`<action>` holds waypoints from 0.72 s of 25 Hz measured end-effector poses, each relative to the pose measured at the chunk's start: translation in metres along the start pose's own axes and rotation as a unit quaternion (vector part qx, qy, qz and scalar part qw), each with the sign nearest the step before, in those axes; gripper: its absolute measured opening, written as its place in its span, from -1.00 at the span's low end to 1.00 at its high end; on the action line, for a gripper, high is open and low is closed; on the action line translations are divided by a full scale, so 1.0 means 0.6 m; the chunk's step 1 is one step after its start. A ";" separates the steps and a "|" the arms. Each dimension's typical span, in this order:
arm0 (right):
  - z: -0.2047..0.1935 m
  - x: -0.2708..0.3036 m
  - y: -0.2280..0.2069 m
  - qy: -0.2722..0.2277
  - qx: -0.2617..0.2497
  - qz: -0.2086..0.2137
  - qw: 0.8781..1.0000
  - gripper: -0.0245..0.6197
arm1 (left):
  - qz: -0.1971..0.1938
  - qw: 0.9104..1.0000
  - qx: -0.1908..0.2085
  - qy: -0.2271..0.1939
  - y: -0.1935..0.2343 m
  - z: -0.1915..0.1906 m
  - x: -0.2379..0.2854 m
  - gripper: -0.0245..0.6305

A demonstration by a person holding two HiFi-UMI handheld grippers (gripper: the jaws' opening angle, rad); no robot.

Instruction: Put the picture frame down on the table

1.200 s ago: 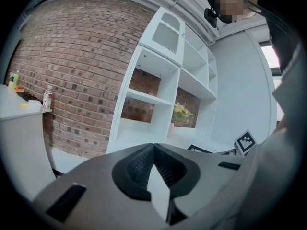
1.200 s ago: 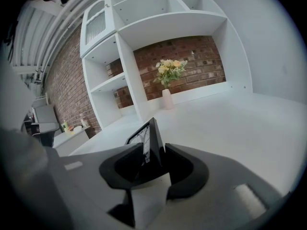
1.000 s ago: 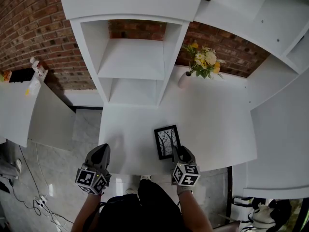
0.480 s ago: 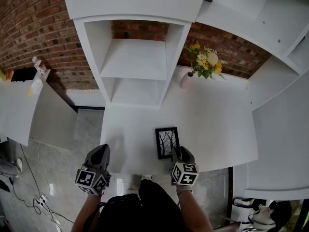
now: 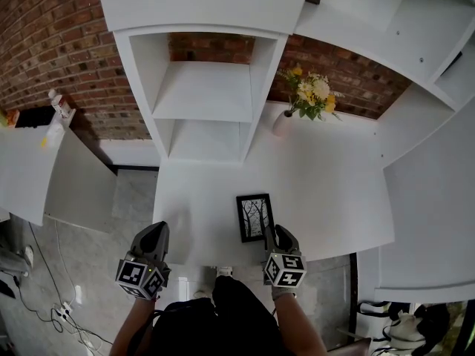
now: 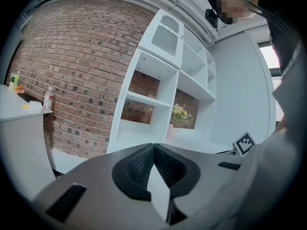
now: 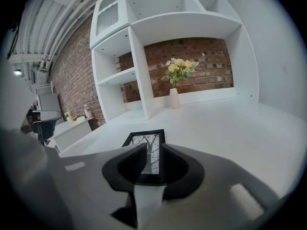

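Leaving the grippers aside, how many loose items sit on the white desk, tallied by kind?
Black rectangular picture frame with a tree print, lying flat: 1
Pale vase holding yellow and white flowers: 1
Total: 2

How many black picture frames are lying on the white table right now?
1. The black rectangular picture frame with a tree print lies flat near the front edge of the white table. None seems hidden.
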State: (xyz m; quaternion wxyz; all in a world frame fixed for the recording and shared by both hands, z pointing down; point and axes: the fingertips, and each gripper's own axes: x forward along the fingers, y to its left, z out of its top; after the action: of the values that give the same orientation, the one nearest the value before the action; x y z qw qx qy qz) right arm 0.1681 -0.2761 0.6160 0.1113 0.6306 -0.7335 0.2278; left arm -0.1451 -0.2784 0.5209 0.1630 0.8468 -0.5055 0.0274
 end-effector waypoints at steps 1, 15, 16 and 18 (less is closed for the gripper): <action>0.002 -0.004 -0.001 -0.003 -0.004 -0.003 1.000 -0.67 | -0.002 1.000 0.000 0.000 -0.002 0.000 0.000 -0.93; 0.066 -0.071 0.046 -0.092 -0.052 0.036 0.994 -0.91 | -0.031 0.999 0.010 -0.010 -0.029 0.009 -0.011 -0.93; 0.072 -0.077 0.051 -0.098 -0.056 0.040 0.993 -0.91 | -0.033 0.999 0.011 -0.011 -0.031 0.011 -0.012 -0.93; 0.082 -0.088 0.060 -0.109 -0.061 0.045 0.991 -0.91 | -0.038 0.999 0.012 -0.013 -0.037 0.014 -0.015 -0.93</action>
State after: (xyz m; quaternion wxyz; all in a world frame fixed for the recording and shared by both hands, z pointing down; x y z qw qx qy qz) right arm 0.1485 -0.2497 0.5425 0.0584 0.6100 -0.7816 0.1168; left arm -0.1313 -0.2640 0.5055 0.1472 0.8676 -0.4747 0.0164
